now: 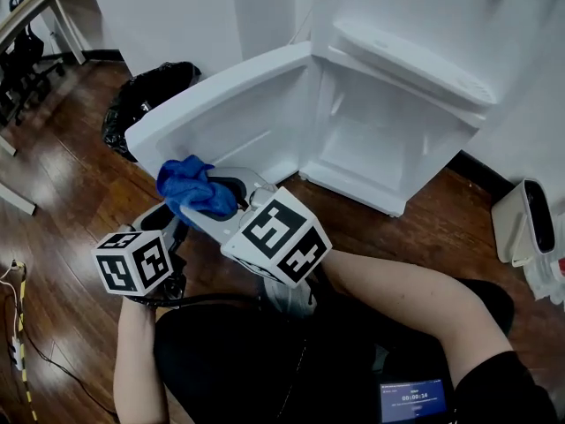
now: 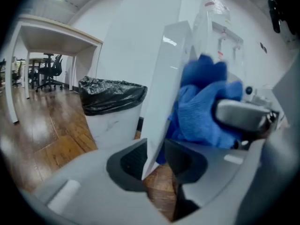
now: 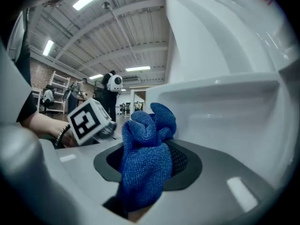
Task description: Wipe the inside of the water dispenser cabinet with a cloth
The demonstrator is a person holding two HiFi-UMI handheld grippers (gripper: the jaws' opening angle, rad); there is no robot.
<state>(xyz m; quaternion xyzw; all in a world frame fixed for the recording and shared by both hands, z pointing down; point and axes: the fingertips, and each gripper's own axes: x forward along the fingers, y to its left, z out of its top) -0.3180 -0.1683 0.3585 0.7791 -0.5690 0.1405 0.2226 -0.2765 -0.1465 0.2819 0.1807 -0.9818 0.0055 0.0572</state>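
The white water dispenser (image 1: 415, 60) stands with its cabinet door (image 1: 238, 113) swung out to the left, so the empty white cabinet interior (image 1: 388, 148) shows. My left gripper (image 1: 166, 217) is low at the left, below the door. In the left gripper view the door's thin edge (image 2: 159, 102) stands between the left gripper's (image 2: 152, 161) pads, which are shut on it. My right gripper (image 1: 225, 194) crosses in front of the door, shut on a bunched blue cloth (image 1: 192, 188). The cloth (image 3: 143, 168) bulges up between the right gripper's (image 3: 145, 165) pads, close to the door's inner face (image 3: 225, 111).
A black bin bag (image 1: 146, 100) sits on a bin behind the open door. A small white appliance (image 1: 530, 223) stands on the wooden floor at the right. Office chairs (image 1: 22, 60) and a desk are at the far left. Cables (image 1: 18, 325) lie along the left edge.
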